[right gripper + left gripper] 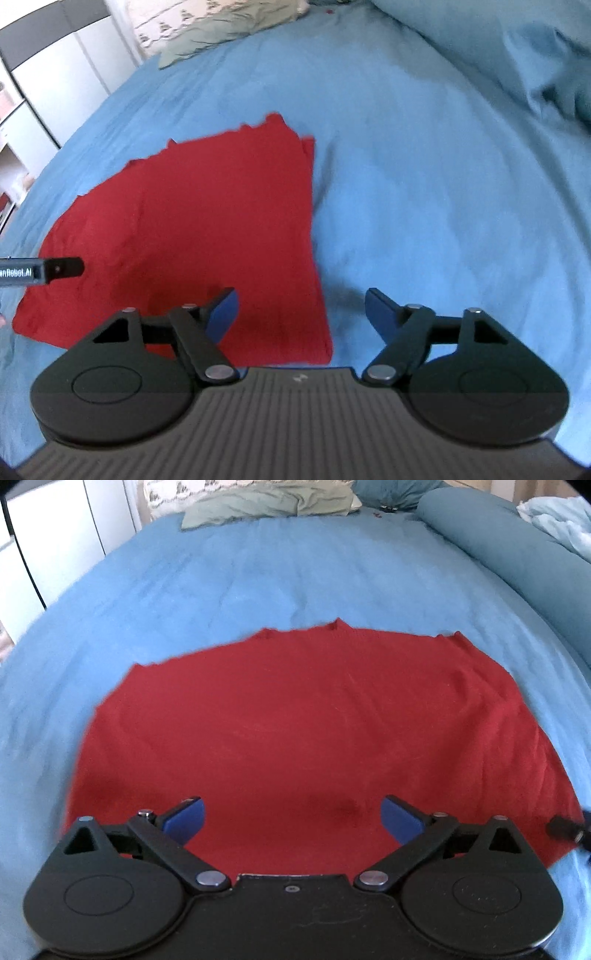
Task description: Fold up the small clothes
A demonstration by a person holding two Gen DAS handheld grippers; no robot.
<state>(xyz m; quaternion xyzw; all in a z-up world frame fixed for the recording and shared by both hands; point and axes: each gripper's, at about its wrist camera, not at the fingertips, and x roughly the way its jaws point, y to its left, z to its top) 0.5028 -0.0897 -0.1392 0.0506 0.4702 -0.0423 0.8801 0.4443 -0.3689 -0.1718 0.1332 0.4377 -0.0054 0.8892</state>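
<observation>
A red garment (295,731) lies flat on the blue bedsheet (258,576), folded into a rough rectangle. My left gripper (291,819) is open and empty, hovering over the garment's near edge. In the right wrist view the red garment (207,229) fills the left half. My right gripper (301,314) is open and empty above the garment's near right corner, one finger over the cloth, the other over the bedsheet (424,184). The left gripper's finger (62,267) shows at that view's left edge. The right gripper's tip (565,829) shows at the left wrist view's right edge.
A grey-green cloth (266,502) and a patterned pillow (177,491) lie at the bed's far end. A rolled teal duvet (517,550) runs along the right side. White cabinets (44,546) stand left of the bed.
</observation>
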